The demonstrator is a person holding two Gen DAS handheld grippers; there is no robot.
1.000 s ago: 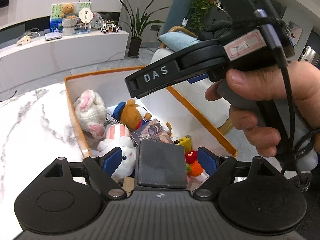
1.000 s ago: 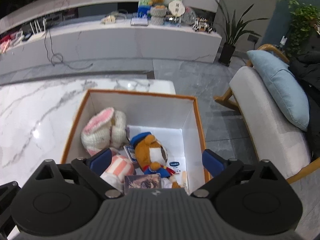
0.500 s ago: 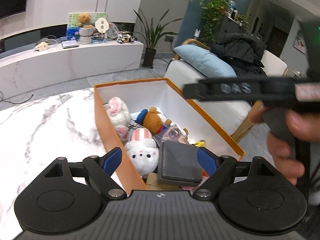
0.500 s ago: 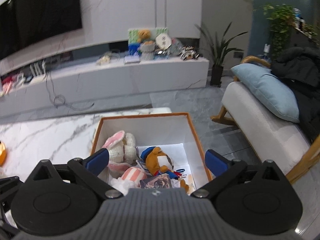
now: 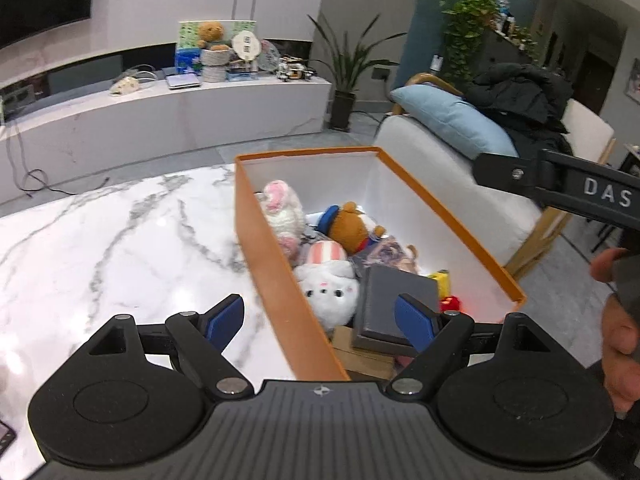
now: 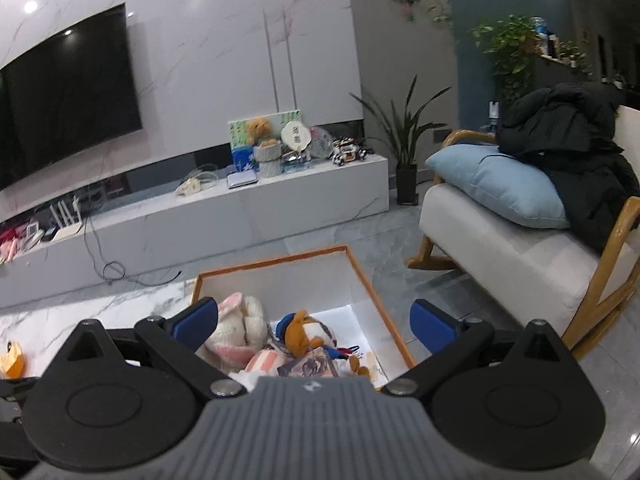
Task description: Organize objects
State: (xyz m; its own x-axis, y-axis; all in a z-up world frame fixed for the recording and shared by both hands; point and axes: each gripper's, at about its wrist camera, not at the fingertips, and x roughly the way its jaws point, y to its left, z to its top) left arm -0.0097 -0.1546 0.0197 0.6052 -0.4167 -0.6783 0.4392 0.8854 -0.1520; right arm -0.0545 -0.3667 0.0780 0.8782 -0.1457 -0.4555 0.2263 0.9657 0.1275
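Observation:
An orange box (image 5: 264, 236) with a white inside stands on the marble table (image 5: 100, 248). It holds a pink-eared plush (image 5: 280, 210), a brown bear with a blue cap (image 5: 350, 226), a white plush with a striped hat (image 5: 330, 280), a dark grey flat case (image 5: 394, 300) and small items. My left gripper (image 5: 320, 312) is open and empty above the box's near left wall. My right gripper (image 6: 314, 322) is open and empty, raised above the box (image 6: 364, 276). Its body also shows in the left wrist view (image 5: 560, 190).
A white armchair (image 6: 512, 248) with a blue cushion and black coat stands right of the table. A low TV bench (image 6: 200, 216) with clutter runs along the far wall. A small orange object (image 6: 10, 362) lies on the table at the left.
Both grippers have pulled up and back from the box. The left one let go of the dark grey case, which now lies in the box. The right gripper moved off to the right.

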